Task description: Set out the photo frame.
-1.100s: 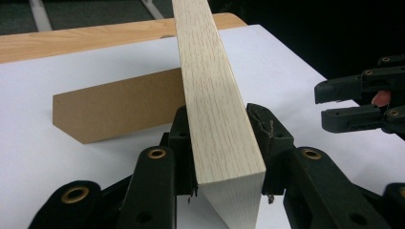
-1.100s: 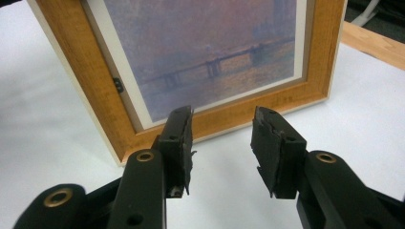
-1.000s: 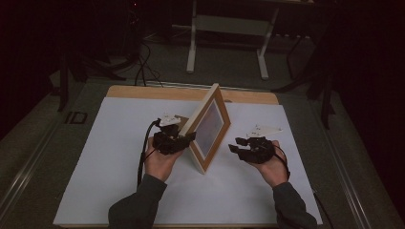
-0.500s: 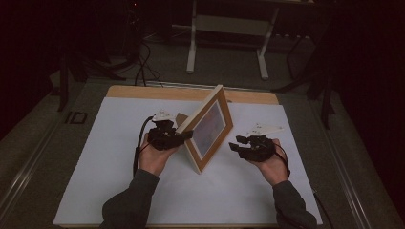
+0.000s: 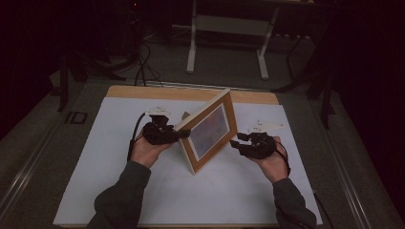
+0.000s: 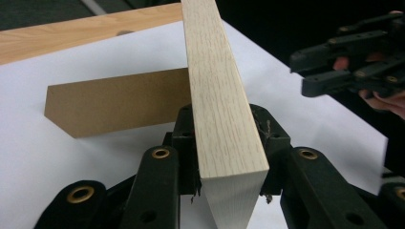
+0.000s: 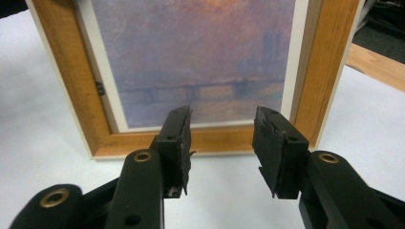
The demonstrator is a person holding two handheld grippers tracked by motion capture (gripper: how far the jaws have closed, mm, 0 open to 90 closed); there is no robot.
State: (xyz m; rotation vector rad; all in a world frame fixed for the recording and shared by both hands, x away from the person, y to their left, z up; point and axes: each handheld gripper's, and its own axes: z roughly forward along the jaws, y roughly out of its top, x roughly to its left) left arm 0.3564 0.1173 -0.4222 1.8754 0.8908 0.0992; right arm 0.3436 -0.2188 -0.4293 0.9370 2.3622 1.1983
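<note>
Nearest the camera in the high view, two sleeved forearms come up from the bottom edge onto the white sheet that covers the counter. The left tool sits in the person's left hand, and it is clamped on the side rail of the wooden picture frame. In the left gripper view the pale rail runs straight up between the two black jaws, both pads pressed against its faces, with the rail's cut end right at the lens. The brown stand flap juts out from the back of the frame, its lower edge on the white sheet.

Across to the other side: the right tool is held just beside the frame's picture face, not touching it. In the right gripper view its two jaws stand apart with nothing between them, only white sheet in the gap, and the frame's bottom rail lies just beyond the tips. The print behind them shows a hazy purple and orange scene.

The frame stands tilted on the sheet, near the middle of the counter, between the two hands, angled with its near corner toward the person. Farther back, the bare wooden edge of the counter, then a dark floor with cables and a pale table stand.
</note>
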